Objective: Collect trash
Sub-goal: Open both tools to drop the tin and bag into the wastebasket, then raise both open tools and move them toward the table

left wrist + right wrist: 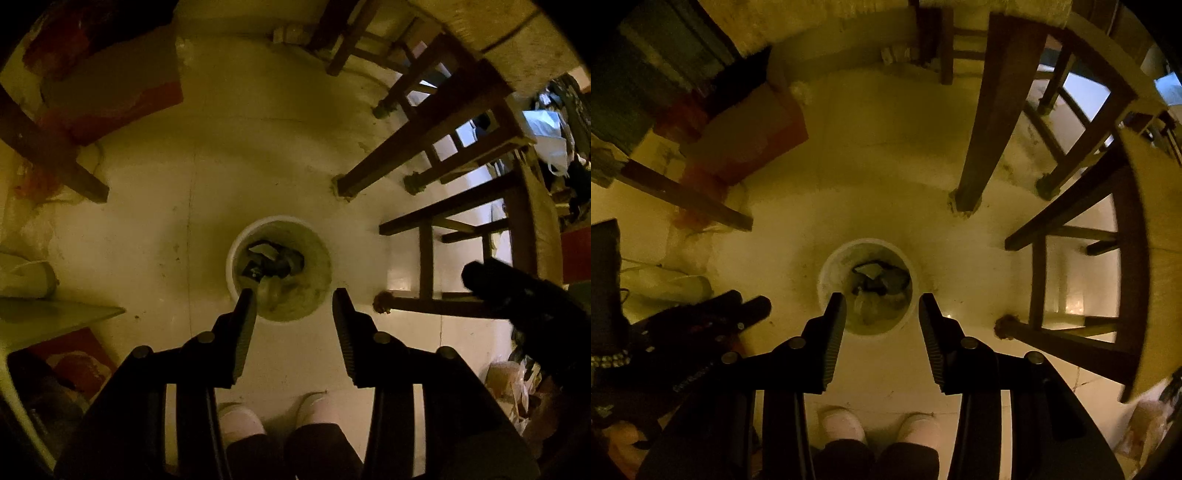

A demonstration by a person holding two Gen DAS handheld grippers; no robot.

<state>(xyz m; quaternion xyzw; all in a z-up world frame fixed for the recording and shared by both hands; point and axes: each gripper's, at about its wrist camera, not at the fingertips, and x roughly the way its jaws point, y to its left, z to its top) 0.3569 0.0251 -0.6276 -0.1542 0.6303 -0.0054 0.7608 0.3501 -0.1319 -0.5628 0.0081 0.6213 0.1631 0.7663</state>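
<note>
A pale, smooth plastic bin (236,254) is seen on a smooth floor (177,192) of faintly glossy tile. The chair legs (417,147) are made of dark wood. Ribbed, matt black plastic is shown on the fingers (243,332), with dull metal pins at their joints.

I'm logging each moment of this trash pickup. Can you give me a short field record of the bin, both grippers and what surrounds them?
bin: white round bin on the pale floor, open top
contents: dark scraps and crumpled clear plastic
left gripper: open, nothing between the jaws, above the bin
right gripper: open, empty, above the bin
surroundings: wooden chair legs
person: two light shoes
</note>
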